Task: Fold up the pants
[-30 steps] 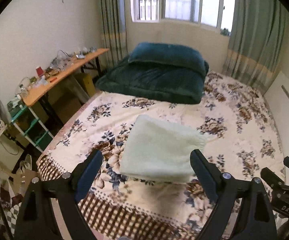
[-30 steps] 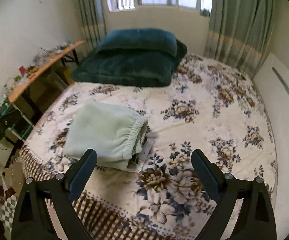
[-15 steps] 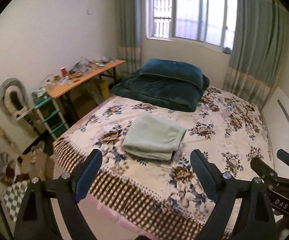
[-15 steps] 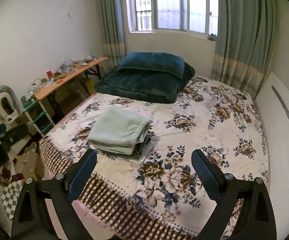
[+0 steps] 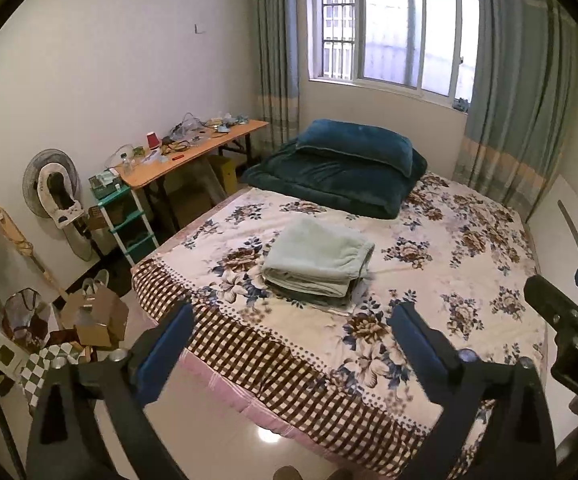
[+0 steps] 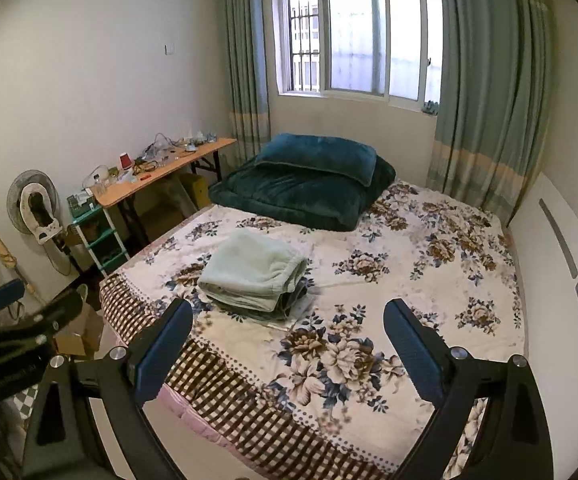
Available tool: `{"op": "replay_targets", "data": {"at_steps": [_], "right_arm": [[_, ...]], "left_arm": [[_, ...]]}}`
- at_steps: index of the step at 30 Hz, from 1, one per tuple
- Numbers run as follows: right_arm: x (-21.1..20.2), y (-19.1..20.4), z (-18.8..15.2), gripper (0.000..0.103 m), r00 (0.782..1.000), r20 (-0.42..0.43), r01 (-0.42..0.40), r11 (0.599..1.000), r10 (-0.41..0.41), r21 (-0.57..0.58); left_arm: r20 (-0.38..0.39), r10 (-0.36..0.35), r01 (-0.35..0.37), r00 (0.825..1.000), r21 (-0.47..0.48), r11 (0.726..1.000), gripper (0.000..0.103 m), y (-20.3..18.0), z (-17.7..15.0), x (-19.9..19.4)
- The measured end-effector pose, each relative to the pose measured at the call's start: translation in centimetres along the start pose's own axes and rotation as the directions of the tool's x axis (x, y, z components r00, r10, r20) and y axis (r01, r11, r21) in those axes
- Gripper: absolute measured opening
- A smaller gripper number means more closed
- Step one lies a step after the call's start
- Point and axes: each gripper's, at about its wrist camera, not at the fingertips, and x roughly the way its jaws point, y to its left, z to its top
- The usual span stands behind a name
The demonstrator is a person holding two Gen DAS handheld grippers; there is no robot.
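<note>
Pants (image 5: 317, 258), pale green, soft, light and floppy fleece, lie folded on the bed (image 5: 469, 264), best grasped by a folded edge, while the left gripper (image 5: 289, 344), its jaws opening, and the right gripper (image 6: 287, 344), jaws spread, hold nothing.

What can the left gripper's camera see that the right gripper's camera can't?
Only the left wrist view shows the wall hook, the brown paper bag on the floor and the right gripper's side. Only the right wrist view shows the wall switch and the left gripper's side. Both show the folded light green pants on the floral bed, the dark teal quilt, the desk and the window.
</note>
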Motion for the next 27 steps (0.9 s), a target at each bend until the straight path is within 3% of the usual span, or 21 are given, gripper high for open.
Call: {"op": "replay_targets", "data": {"at_steps": [5, 9, 17, 27], "right_arm": [[-1.3, 0.6, -0.1, 0.099, 1.000, -0.016, -0.024, 1.000, 0.024, 0.009], [-1.0, 0.6, -0.2, 0.101, 0.999, -0.026, -0.027, 1.000, 0.028, 0.013], [1.9, 0.3, 0.6, 0.101, 0.999, -0.041, -0.023, 1.000, 0.024, 0.014], [6.1, -2.0, 3.9, 0.101, 0.997, -0.073, -0.029, 1.000, 0.029, -0.008]], "left_arm": [[0.024, 0.013, -0.013, 1.000, 0.004, 1.000, 0.103, 0.3, -0.2, -0.8], [0.000, 0.008, -0.008, 1.000, -0.030, 1.000, 0.103, 0.8, 0.1, 0.3], [-0.051, 0.071, -0.072, 0.996, -0.026, 0.997, 0.103, 0.8, 1.6, 3.9], [-0.107, 0.078, -0.081, 0.991, -0.025, 0.996, 0.103, 0.3, 3.5, 6.6]]}}
